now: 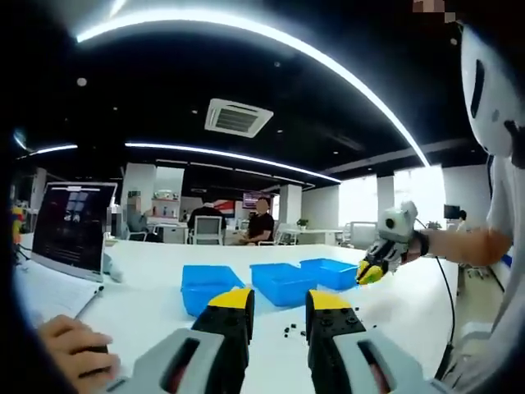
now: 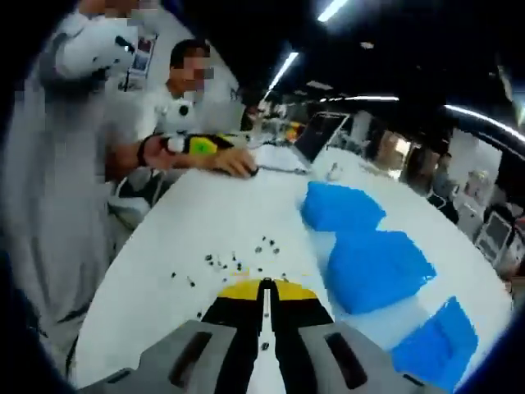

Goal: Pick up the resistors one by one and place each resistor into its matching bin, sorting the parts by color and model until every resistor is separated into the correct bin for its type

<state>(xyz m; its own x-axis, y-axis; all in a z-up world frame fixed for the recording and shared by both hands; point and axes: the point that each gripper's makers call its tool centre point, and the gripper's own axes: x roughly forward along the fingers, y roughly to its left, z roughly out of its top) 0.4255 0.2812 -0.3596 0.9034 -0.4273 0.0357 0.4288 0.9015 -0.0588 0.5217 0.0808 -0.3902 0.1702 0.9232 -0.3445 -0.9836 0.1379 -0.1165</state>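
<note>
- Three blue bins [image 1: 283, 281] sit ahead of the left gripper [image 1: 279, 310], jaws parted; bare table [image 1: 148, 304] alongside.
- Right gripper [image 2: 266, 289] clenched, resistors [image 2: 238, 263] scattered just ahead.

Both views share bins [image 1: 280, 283] from opposite ends

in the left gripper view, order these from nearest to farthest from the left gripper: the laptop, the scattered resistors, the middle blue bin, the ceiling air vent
1. Scattered resistors, on the table between the left gripper jaw tips.
2. Middle blue bin, just beyond the jaws, centre of the row.
3. Laptop, far off to the left on the table.
4. Ceiling air vent, overhead, well beyond the table.
</note>
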